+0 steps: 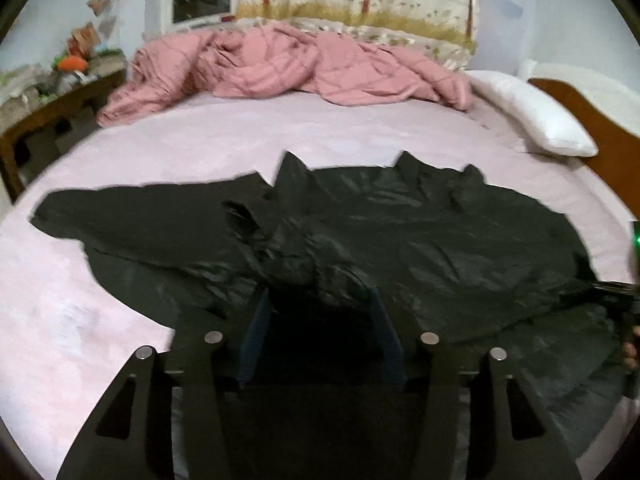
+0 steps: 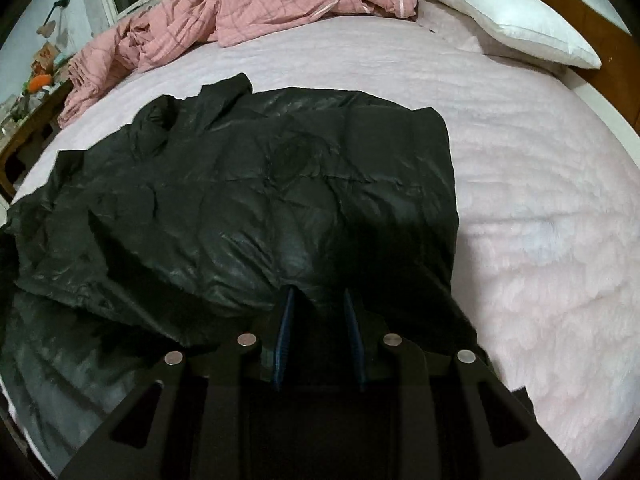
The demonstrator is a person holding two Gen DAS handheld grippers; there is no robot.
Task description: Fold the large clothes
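Note:
A large black shiny padded jacket (image 1: 400, 224) lies spread on the pink bed sheet (image 1: 200, 136), one sleeve reaching left. My left gripper (image 1: 320, 296) has its blue-padded fingers set wide, with a bunched fold of the jacket between them. In the right wrist view the jacket (image 2: 248, 184) is folded over itself. My right gripper (image 2: 320, 296) has its fingers closer together, with the jacket's near edge pinched between them. The right gripper's body shows at the right edge of the left wrist view (image 1: 634, 264).
A crumpled pink checked duvet (image 1: 288, 68) lies at the far side of the bed. A white pillow (image 1: 532, 112) rests by the wooden headboard (image 1: 600, 128) on the right. A cluttered wooden side table (image 1: 48, 96) stands at the left. Pink sheet (image 2: 540, 220) extends right of the jacket.

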